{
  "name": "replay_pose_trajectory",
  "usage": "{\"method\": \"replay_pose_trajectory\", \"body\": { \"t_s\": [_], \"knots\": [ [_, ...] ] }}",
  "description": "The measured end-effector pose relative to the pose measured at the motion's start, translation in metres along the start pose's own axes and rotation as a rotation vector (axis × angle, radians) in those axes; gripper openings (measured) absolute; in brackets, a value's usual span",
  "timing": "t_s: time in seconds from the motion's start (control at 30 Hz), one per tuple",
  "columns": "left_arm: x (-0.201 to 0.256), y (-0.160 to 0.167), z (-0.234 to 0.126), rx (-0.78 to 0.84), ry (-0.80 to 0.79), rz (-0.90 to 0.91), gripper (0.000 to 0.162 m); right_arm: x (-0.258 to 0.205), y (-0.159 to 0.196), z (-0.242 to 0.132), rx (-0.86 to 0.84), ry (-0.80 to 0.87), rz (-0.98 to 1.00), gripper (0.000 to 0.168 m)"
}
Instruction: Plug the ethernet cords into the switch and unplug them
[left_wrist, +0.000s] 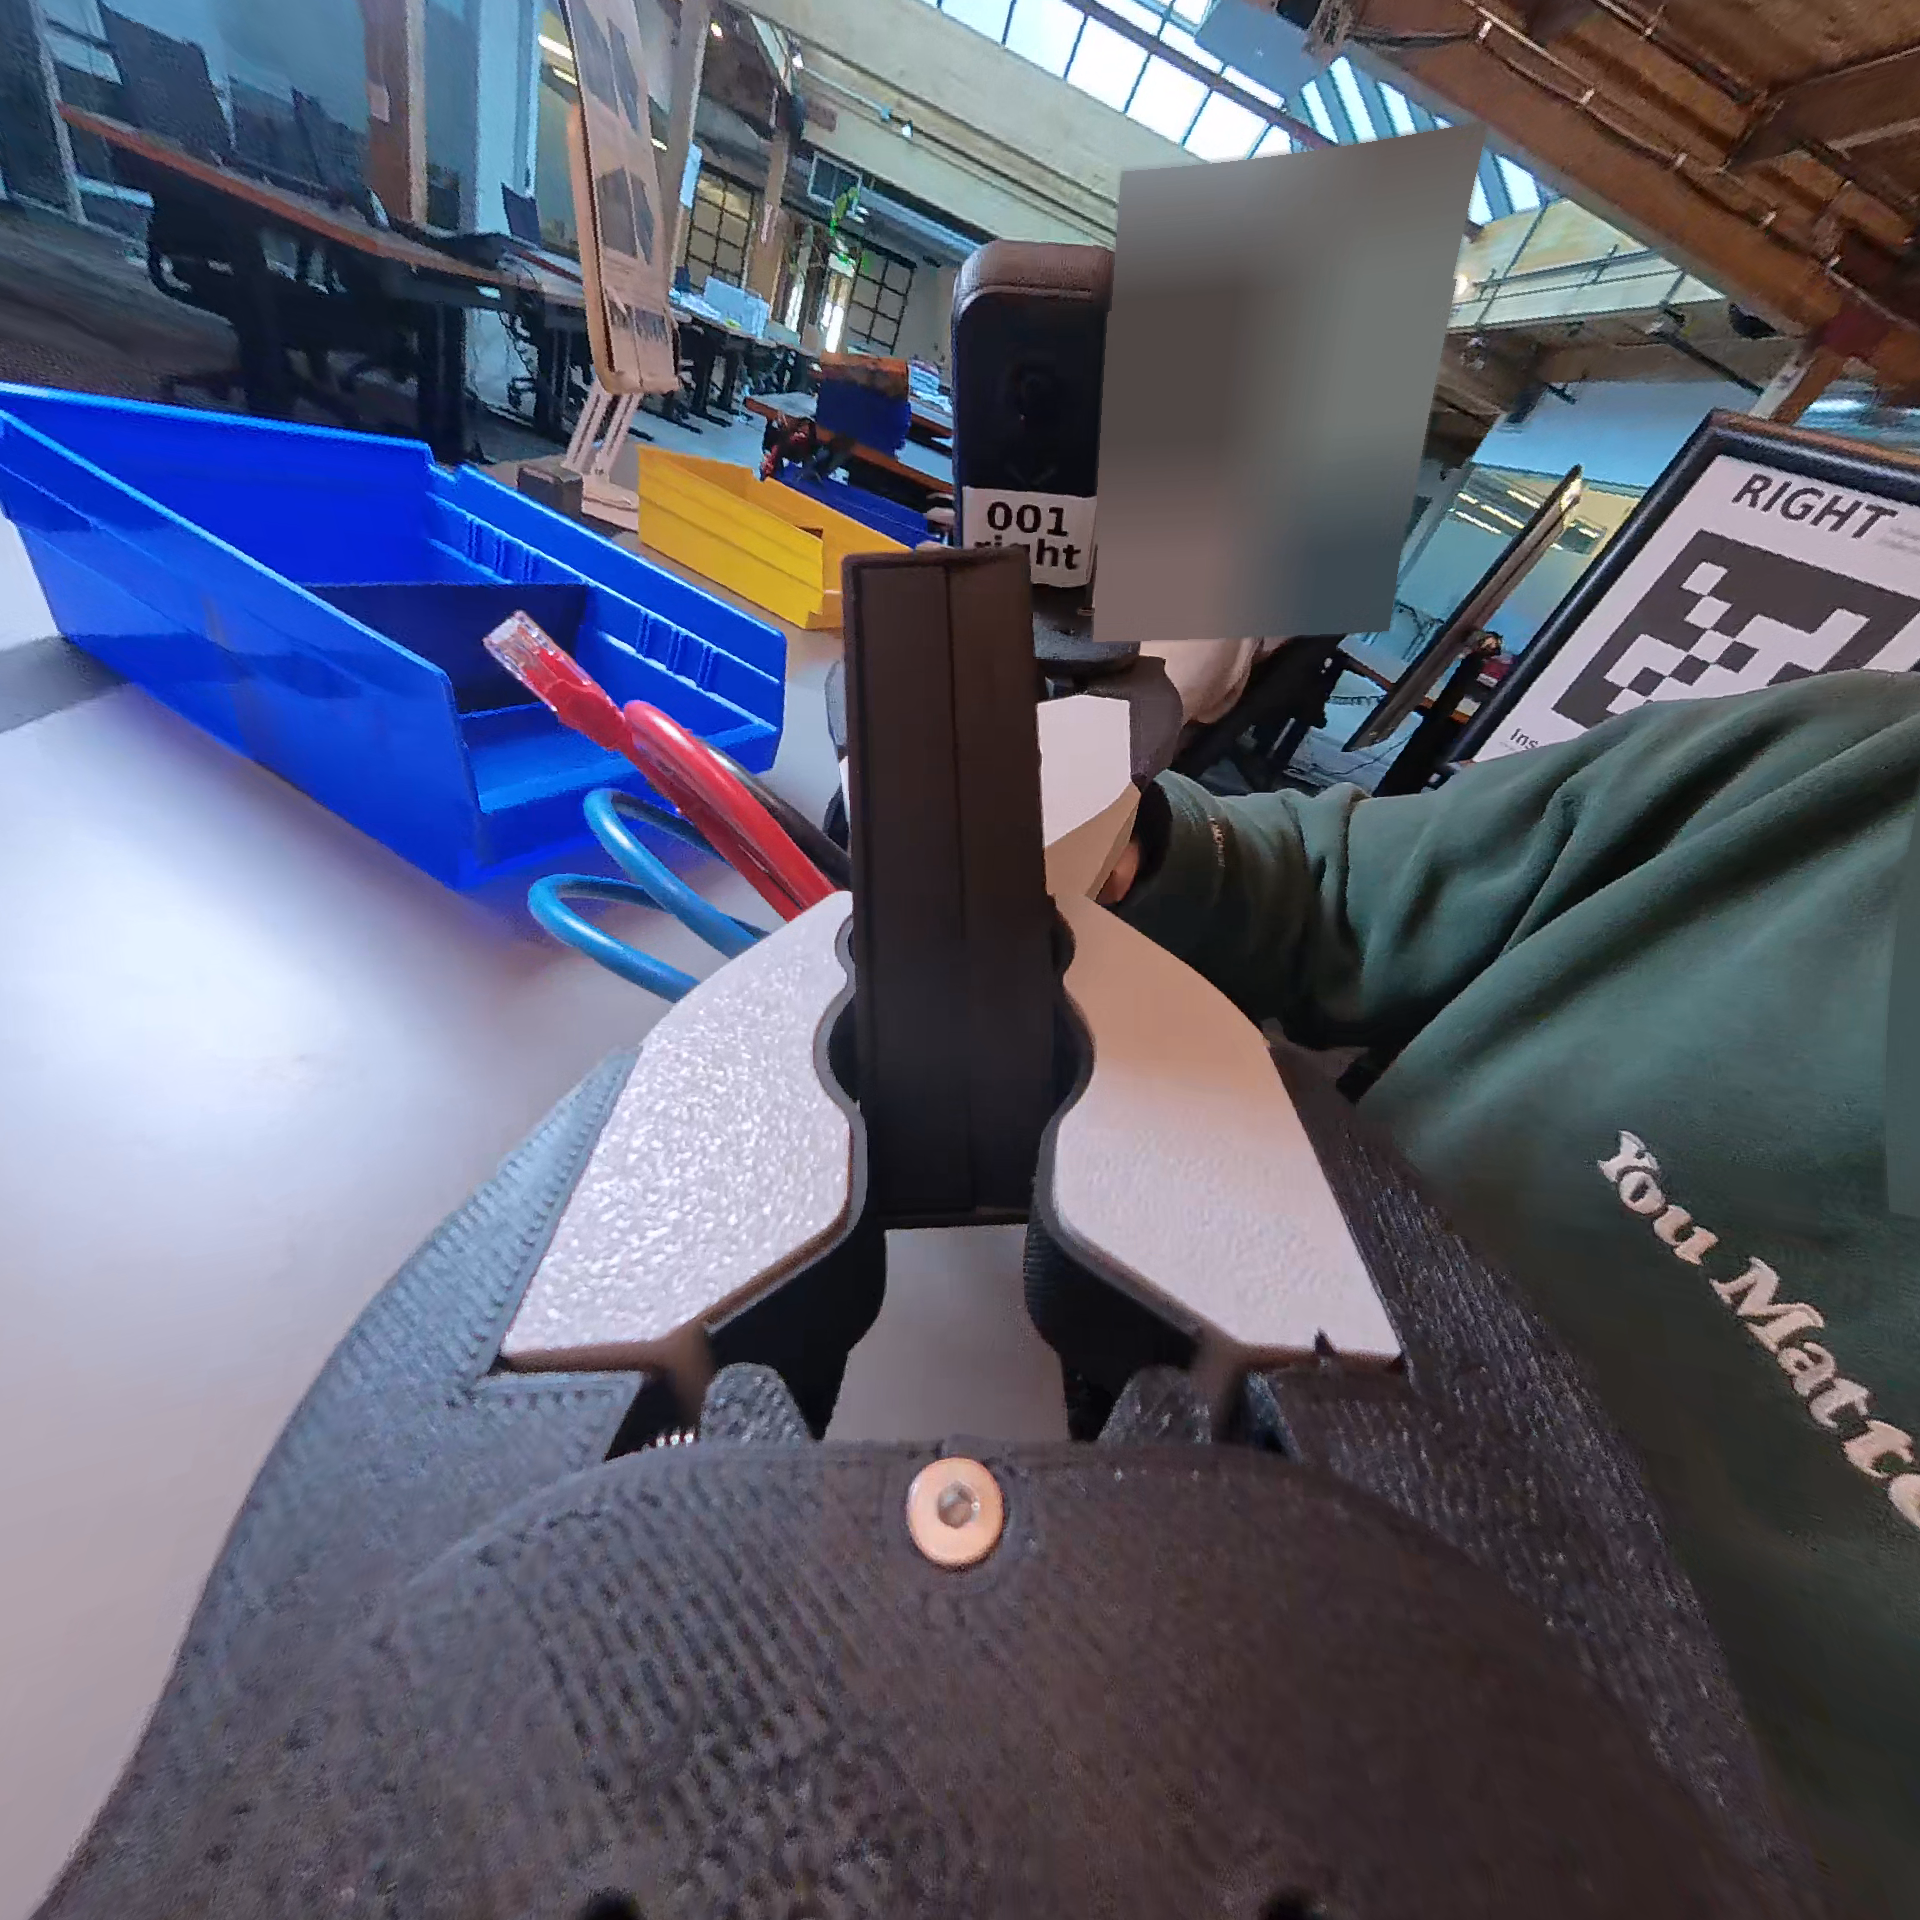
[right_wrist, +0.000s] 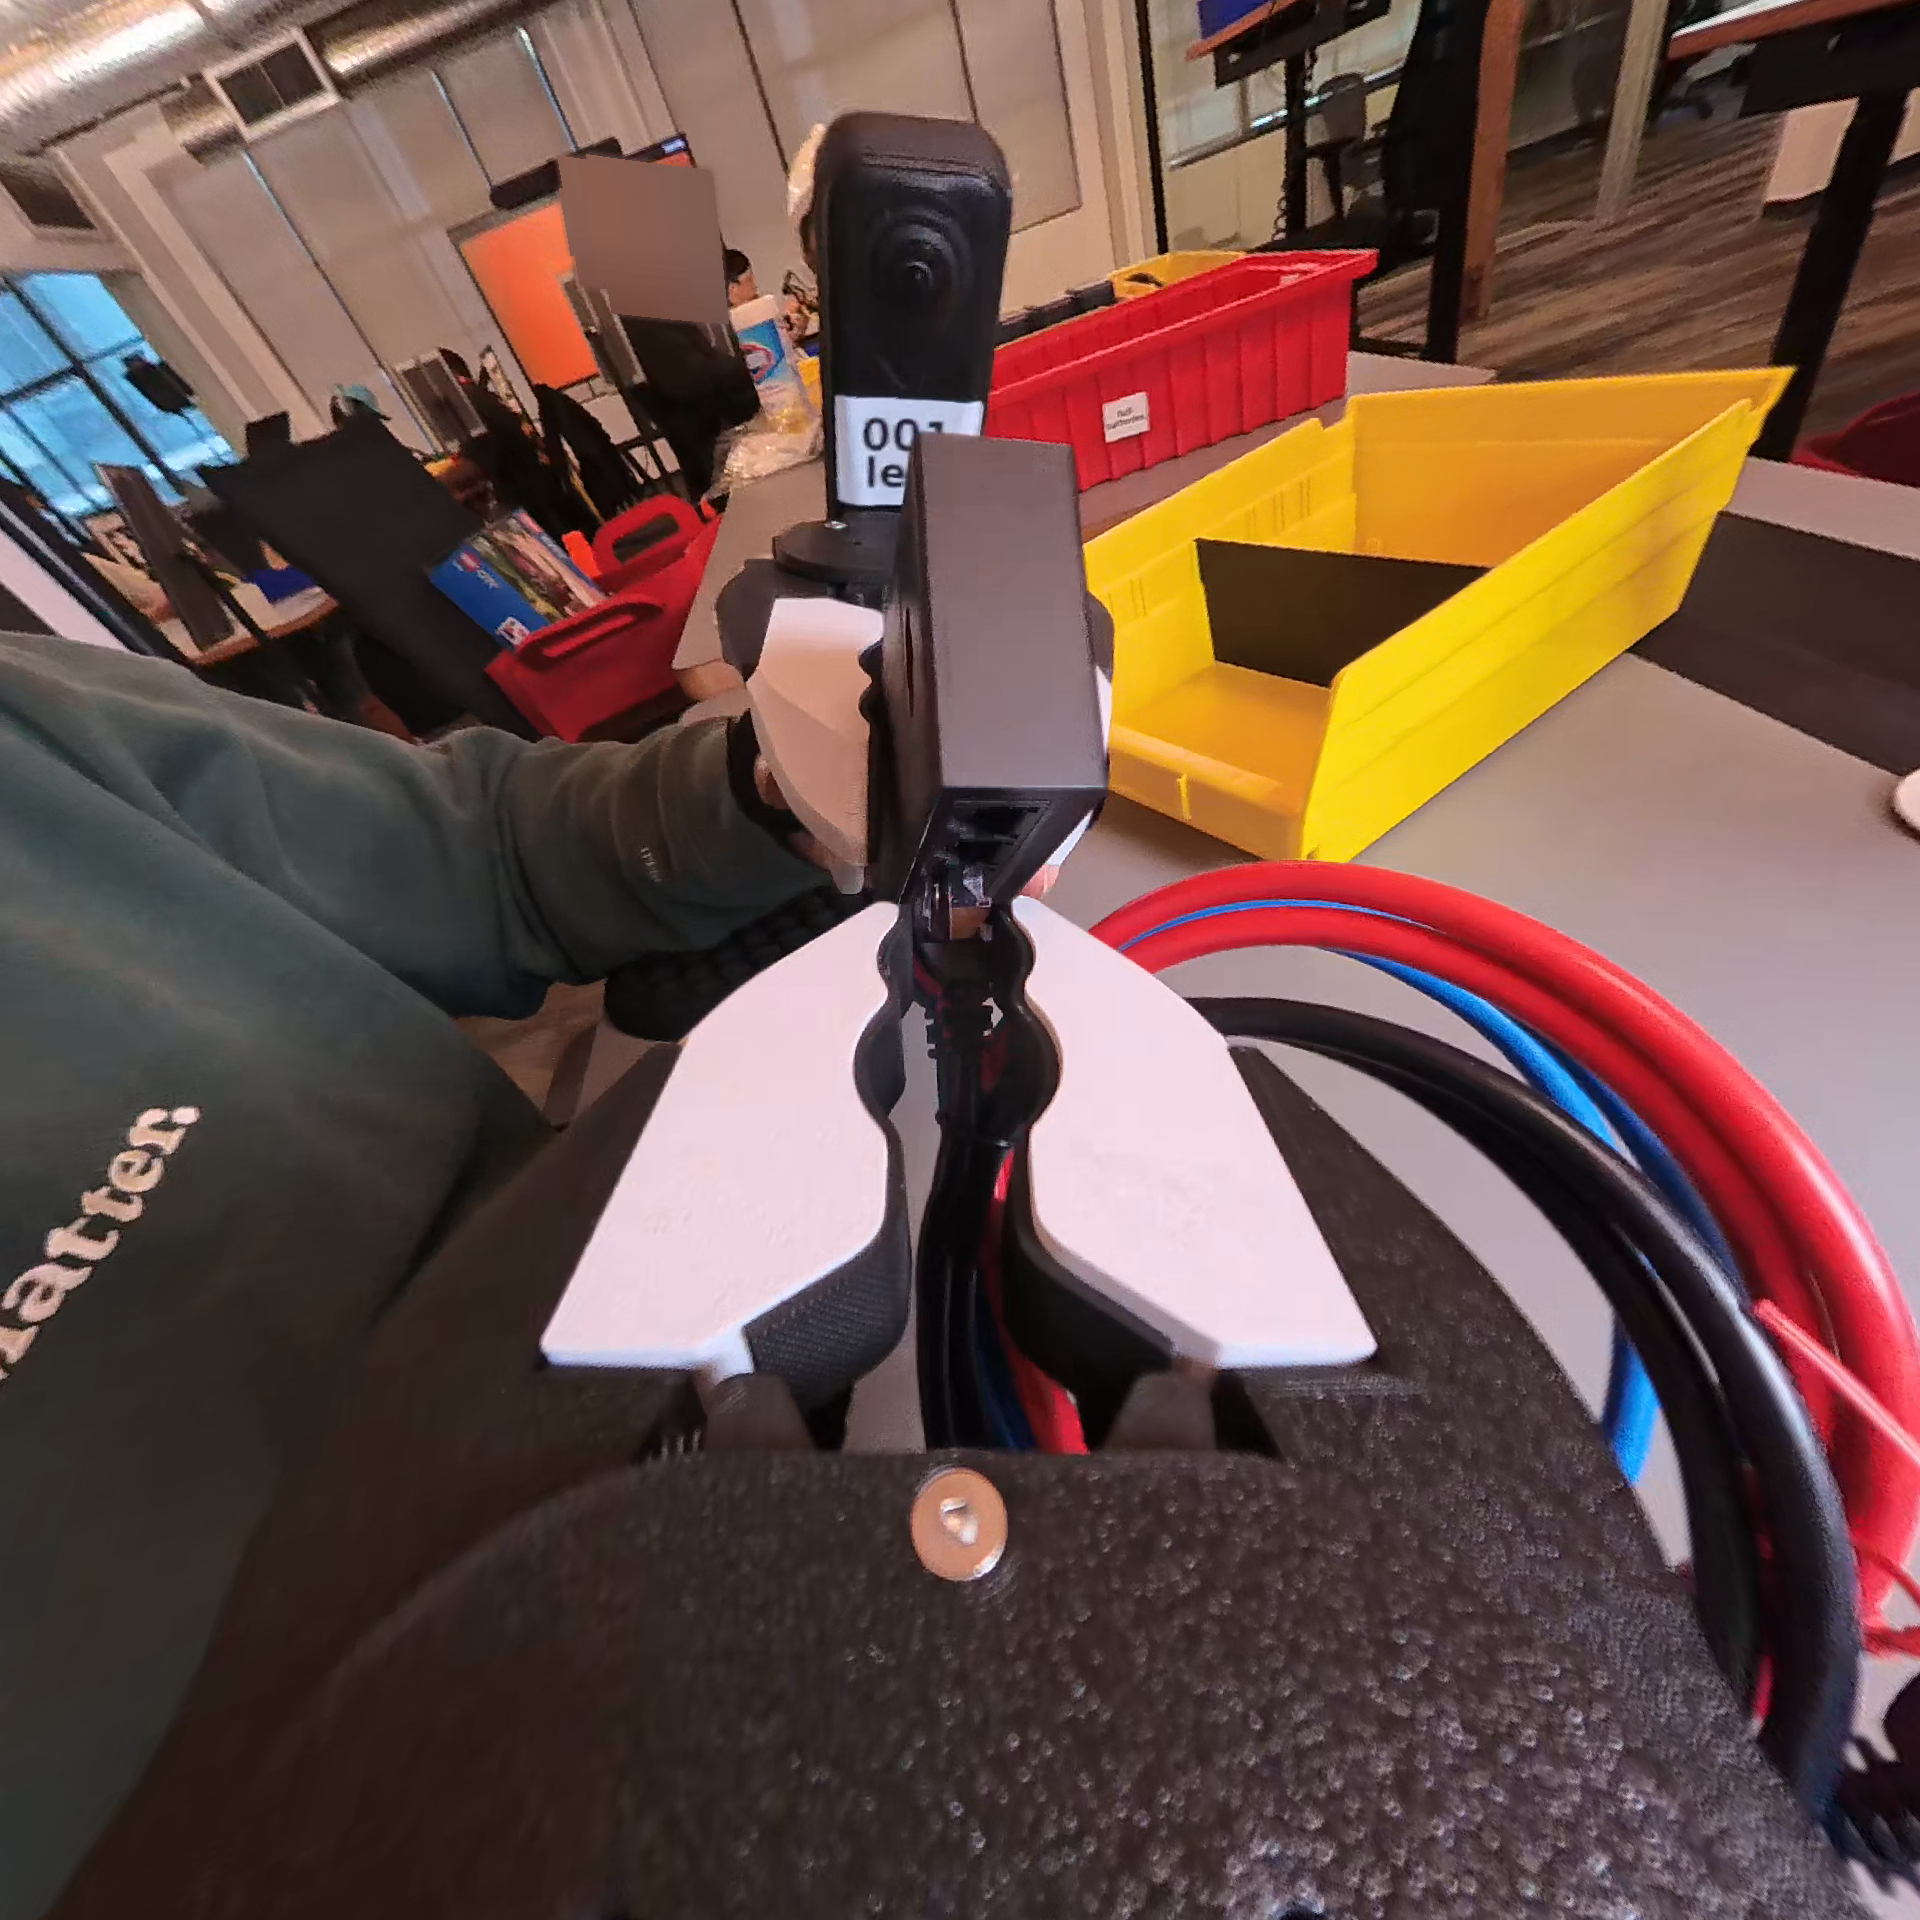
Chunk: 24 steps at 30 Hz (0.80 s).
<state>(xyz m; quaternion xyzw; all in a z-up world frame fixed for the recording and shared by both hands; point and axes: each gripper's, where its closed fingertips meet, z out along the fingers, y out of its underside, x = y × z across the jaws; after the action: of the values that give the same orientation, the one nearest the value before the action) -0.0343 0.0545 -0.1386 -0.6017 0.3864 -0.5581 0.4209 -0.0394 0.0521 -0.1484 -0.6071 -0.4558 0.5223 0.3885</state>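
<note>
In the left wrist view, the left gripper (left_wrist: 948, 935) was closed tight on the black switch (left_wrist: 940, 831), which stood upright between its 2 white fingers (left_wrist: 727, 1132). To the left, bare grey table (left_wrist: 208, 1091) lay open up to a blue bin (left_wrist: 312, 644). A red cord (left_wrist: 717, 790) with a clear plug rose beside the bin's near corner, and a blue cord (left_wrist: 623, 914) looped on the table just below it. A yellow bin (left_wrist: 748, 530) sat farther back. The right side was crowded by a green sleeve (left_wrist: 1558, 935) and the right gripper's camera.

In the right wrist view, the right gripper (right_wrist: 961, 987) was nearly closed around a black cord (right_wrist: 961, 1091), its plug end at the switch's (right_wrist: 997, 623) ports on the lower face; whether it was seated could not be told. Only this view showed those ports, and a second yellow bin (right_wrist: 1455, 623) with a red bin (right_wrist: 1174, 353) behind it. Red, blue and black cord loops filled the right edge. The left gripper (right_wrist: 883, 748) held the switch from behind.
</note>
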Motion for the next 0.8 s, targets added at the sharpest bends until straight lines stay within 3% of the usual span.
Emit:
{"method": "replay_pose_trajectory", "body": {
  "t_s": [0.33,0.47,0.57,0.67,0.8],
  "knots": [
    [-0.004,0.003,0.005,-0.004,-0.174,0.362,0.03,0.014,0.008,-0.003,-0.141,0.234,-0.171,0.014],
    [0.0,0.001,0.005,-0.013,-0.228,0.523,0.029,0.01,0.007,-0.003,-0.101,0.161,-0.063,0.014],
    [0.007,-0.007,0.0,-0.008,-0.28,0.66,0.03,0.03,0.015,-0.01,-0.131,0.255,-0.089,0.013],
    [0.011,-0.021,-0.011,0.042,-0.273,0.636,0.03,0.022,0.008,-0.017,-0.105,0.205,-0.129,0.014],
    [-0.002,-0.041,-0.033,0.196,-0.247,0.382,0.03,0.021,-0.02,-0.051,-0.075,0.204,-0.152,0.014]
  ]
}}
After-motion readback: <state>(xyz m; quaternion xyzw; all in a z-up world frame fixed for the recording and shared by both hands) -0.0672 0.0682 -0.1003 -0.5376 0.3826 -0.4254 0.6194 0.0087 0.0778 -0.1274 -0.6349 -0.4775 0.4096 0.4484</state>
